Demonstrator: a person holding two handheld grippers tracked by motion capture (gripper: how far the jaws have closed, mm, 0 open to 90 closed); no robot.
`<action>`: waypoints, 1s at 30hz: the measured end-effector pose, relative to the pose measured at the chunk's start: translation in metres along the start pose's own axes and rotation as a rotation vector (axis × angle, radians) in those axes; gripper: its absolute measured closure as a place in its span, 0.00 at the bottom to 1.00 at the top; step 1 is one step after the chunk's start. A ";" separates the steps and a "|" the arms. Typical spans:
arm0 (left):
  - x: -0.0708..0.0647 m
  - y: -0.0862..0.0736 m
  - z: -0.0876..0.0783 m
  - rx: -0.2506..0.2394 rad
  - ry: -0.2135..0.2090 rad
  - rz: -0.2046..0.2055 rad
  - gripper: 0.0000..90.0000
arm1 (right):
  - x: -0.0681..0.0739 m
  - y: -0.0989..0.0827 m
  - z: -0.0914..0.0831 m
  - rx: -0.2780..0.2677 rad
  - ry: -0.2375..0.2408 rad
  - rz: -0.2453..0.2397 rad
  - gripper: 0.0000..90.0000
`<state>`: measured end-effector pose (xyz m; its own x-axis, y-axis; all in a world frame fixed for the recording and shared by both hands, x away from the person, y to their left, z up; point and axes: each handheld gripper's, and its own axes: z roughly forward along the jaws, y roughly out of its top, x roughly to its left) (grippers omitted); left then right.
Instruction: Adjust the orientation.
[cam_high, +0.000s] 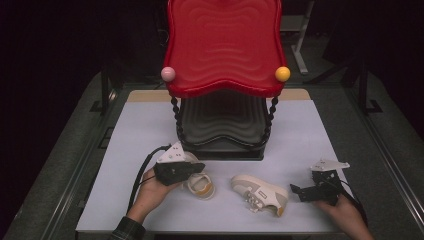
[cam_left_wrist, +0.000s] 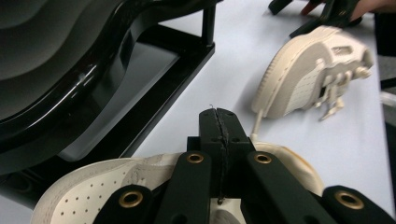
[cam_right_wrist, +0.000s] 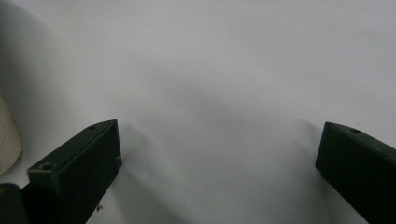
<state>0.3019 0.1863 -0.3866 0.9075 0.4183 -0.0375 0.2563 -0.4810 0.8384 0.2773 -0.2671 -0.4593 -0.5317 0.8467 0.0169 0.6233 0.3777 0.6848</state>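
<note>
Two cream sneakers lie on the pale grey table (cam_high: 125, 150), in front of a two-tier shelf stand with a red wavy top tray (cam_high: 225, 45) and a black lower tray (cam_high: 222, 122). At the left of the high view, the person's left hand (cam_high: 152, 192) holds the left gripper (cam_high: 192, 170) low over the nearer sneaker (cam_high: 202, 185), a cream shoe with an orange-tan heel patch that sits just in front of the stand's black base. In the left gripper view its jaws are pressed together with no gap, their tips above the shoe's collar; a thin thread of lace seems to run along the seam between them, but I cannot tell whether it is truly pinched. Behind the gripper, the red tray carries a pink ball (cam_high: 168, 73) at its left corner and a yellow ball (cam_high: 282, 74) at its right, on black beaded posts. Further right, near the table's front edge, the second sneaker (cam_high: 260, 194) lies tipped on its side, sole toward the stand, straps and white buckles facing the person, well apart from the first shoe. At the far right, the right hand (cam_high: 345, 212) rests the right gripper (cam_high: 306, 192) close to the table surface, just beside that sneaker's heel; its jaws stand wide apart with bare table between them and a sliver of cream sole at the left edge of its own view.
</note>
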 end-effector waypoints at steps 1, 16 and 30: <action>-0.001 0.000 -0.002 -0.005 -0.001 -0.001 1.00 | 0.000 0.000 0.000 0.000 0.000 0.000 0.00; -0.026 -0.010 -0.015 -0.003 -0.032 -0.035 0.77 | 0.000 0.000 0.000 0.001 0.000 -0.001 0.00; -0.034 -0.017 0.008 0.051 -0.022 -0.061 0.52 | 0.000 0.000 0.000 0.001 0.000 -0.001 0.00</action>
<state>0.2690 0.1743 -0.4041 0.8966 0.4314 -0.0998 0.3272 -0.4938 0.8056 0.2773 -0.2672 -0.4592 -0.5322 0.8465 0.0163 0.6237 0.3789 0.6837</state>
